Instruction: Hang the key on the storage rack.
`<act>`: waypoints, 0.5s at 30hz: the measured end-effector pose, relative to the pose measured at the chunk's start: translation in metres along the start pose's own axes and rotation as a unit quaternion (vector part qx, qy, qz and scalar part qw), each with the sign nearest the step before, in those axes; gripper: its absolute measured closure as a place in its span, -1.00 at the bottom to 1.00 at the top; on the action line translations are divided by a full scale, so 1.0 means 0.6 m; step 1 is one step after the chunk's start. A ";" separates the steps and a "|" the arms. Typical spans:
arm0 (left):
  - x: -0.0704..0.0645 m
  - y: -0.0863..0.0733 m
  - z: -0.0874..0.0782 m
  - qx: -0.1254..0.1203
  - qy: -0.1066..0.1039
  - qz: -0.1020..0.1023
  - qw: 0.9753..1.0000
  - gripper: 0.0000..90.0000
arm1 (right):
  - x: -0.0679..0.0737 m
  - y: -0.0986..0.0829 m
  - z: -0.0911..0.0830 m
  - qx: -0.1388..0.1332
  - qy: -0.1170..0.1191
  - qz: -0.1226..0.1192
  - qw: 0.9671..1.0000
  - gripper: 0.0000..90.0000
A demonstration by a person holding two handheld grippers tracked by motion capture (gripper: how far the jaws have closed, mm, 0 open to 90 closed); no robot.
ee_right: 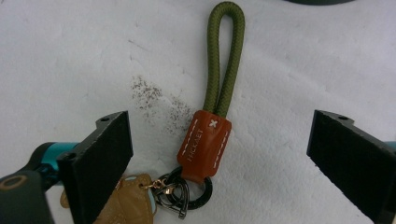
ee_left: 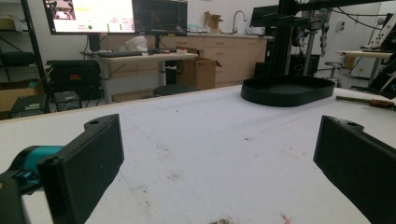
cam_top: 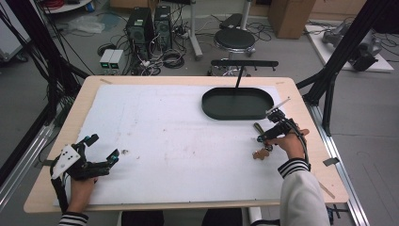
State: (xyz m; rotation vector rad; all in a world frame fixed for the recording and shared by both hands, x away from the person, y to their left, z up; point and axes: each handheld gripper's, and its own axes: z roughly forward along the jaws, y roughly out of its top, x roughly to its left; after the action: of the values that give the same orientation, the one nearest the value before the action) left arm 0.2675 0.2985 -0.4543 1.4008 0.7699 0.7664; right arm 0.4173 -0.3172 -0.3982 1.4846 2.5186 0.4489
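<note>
— Overhead camera, item by item?
— I log a white mat (cam_top: 179, 136) on the wooden table (cam_top: 301, 101), a black oval tray (cam_top: 237, 103) at the far right, and the keychain (cam_top: 259, 141) lying on the mat near the right edge, short of the tray. Right gripper (cam_top: 264, 138) hangs just over the keychain; left gripper (cam_top: 102, 149) sits at the near left corner, well apart from it.
— Left gripper view?
— I see both black jaws spread wide over bare mat (ee_left: 210, 154), nothing between them — tray (ee_left: 287, 91) far ahead.
— Right gripper view?
— Keychain (ee_right: 205, 140): olive cord loop (ee_right: 226, 56), brown leather tab (ee_right: 204, 145), dark metal rings (ee_right: 187, 191), tan charm (ee_right: 128, 200). I read the jaws as spread, one either side of the tab, neither touching it; the left-hand jaw overlaps the charm.
</note>
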 end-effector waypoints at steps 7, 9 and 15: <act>0.000 0.000 0.000 0.001 -0.001 0.000 1.000 -0.95 | -0.001 0.001 0.007 0.013 0.014 0.013 1.000 -0.64; 0.000 0.000 0.000 0.001 -0.001 0.001 1.000 -0.95 | 0.000 0.002 0.009 0.018 0.009 0.016 1.000 -0.60; 0.000 0.000 0.000 0.001 -0.001 0.001 1.000 -0.95 | 0.001 0.004 0.014 0.032 0.015 0.022 0.999 -0.33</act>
State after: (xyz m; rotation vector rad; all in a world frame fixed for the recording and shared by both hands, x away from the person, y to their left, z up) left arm 0.2674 0.2985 -0.4543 1.4033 0.7689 0.7657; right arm 0.4218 -0.3141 -0.4050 1.5713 2.5513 0.4036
